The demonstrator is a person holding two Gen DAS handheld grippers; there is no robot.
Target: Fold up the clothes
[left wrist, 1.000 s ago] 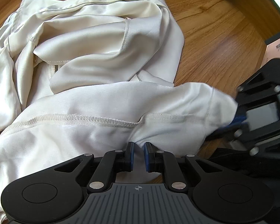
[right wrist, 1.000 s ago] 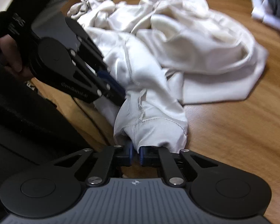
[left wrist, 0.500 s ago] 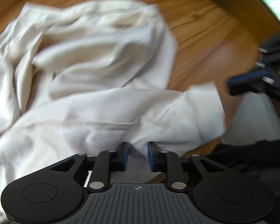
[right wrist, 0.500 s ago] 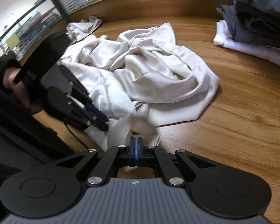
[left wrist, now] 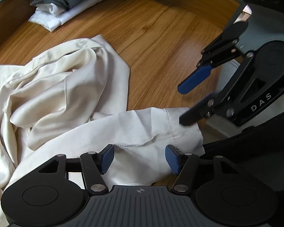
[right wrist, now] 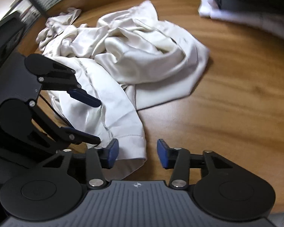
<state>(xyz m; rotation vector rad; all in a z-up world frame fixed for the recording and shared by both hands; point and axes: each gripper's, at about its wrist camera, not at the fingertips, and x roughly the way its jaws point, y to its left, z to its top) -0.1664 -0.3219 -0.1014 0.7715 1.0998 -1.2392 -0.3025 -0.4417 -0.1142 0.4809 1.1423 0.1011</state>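
A crumpled cream satin garment lies on the wooden table. One sleeve with a stitched cuff stretches toward the near edge. My left gripper hovers over the sleeve; its jaws are opening, the cloth lies loose between the blue pads, and neither pad presses it. My right gripper is over the cuff end; its jaws are opening too, and the cuff hem lies by its left pad, ungripped.
A folded stack of white and dark grey clothes sits at the far side of the table. A small crumpled pale cloth lies beyond the garment. The table's near edge and a person's dark clothing are close behind the grippers.
Both grippers, earlier pinched on the sleeve end, have spread their jaws and let the cloth go. Both have drawn back and rolled, and the sleeve now rests slack on the table.
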